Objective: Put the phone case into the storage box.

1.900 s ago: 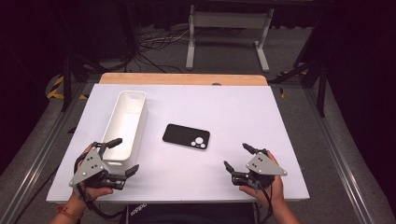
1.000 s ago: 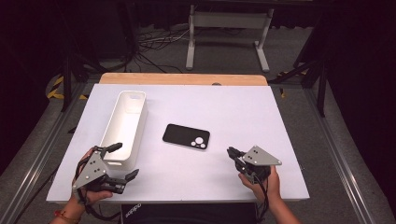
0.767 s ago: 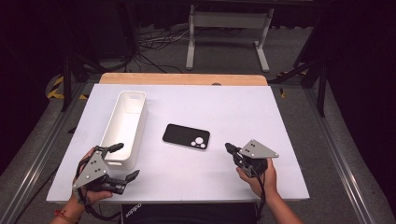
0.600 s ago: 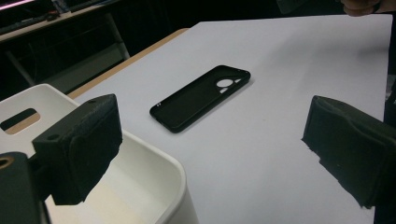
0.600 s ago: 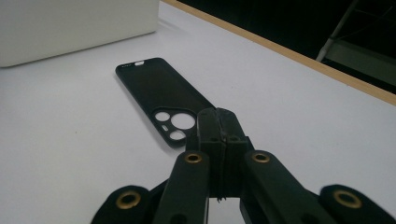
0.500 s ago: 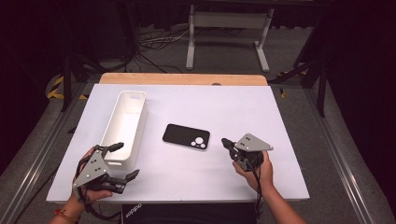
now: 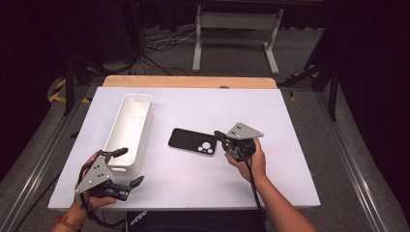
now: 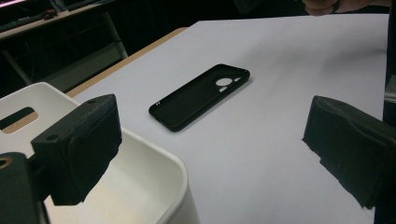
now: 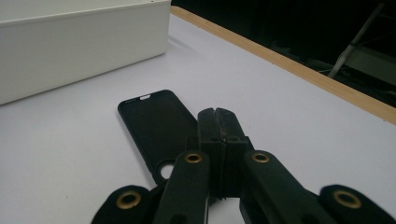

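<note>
the right gripper (image 7: 220,135), jaws pressed together with nothing between them, hovers at the camera-cutout end of the black phone case (image 7: 193,141). the case lies flat mid-counter (image 7: 290,183), just right of the white bin (image 7: 129,130). its long axis runs roughly across the counter, cutout toward the right gripper. to grasp it, the jaws must first spread, then straddle a thin edge. the left gripper (image 7: 129,166) rests released by the bin.
</note>
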`<action>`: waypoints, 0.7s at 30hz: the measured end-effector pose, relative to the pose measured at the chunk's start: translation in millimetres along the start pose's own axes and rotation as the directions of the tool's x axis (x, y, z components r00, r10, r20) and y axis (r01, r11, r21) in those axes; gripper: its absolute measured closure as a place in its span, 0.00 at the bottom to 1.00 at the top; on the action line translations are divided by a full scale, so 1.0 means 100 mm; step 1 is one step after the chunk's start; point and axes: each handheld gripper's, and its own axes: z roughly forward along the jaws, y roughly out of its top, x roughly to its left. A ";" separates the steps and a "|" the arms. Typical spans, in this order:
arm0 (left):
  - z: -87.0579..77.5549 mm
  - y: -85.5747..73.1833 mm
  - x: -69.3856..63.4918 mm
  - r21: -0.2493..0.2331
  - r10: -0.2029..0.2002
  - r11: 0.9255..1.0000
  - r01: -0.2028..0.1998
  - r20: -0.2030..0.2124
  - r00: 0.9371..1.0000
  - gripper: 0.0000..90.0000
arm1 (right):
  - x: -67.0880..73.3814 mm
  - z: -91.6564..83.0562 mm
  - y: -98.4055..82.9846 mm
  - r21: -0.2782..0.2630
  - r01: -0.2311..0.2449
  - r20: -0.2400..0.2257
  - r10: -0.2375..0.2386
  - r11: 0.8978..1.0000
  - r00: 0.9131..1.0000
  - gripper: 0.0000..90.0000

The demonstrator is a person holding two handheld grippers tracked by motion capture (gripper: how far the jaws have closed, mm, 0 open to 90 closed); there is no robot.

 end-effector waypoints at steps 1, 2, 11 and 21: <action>0.00 0.00 0.00 0.000 0.000 1.000 0.000 0.000 1.000 0.06 | 0.00 0.00 0.00 0.000 0.000 0.000 0.000 1.000 1.000 1.00; 0.00 0.00 0.00 0.002 0.002 1.000 -0.002 -0.002 1.000 0.06 | 0.00 0.05 0.02 0.006 0.001 -0.002 -0.001 1.000 1.000 1.00; 0.01 -0.02 0.01 0.006 0.007 1.000 -0.007 0.006 1.000 0.06 | 0.04 0.53 0.22 0.071 -0.022 -0.027 0.024 0.997 0.999 1.00; -0.02 -0.03 0.02 -0.001 0.016 1.000 -0.016 0.012 1.000 0.06 | 0.12 1.06 0.39 0.166 -0.022 -0.065 0.033 0.986 0.997 1.00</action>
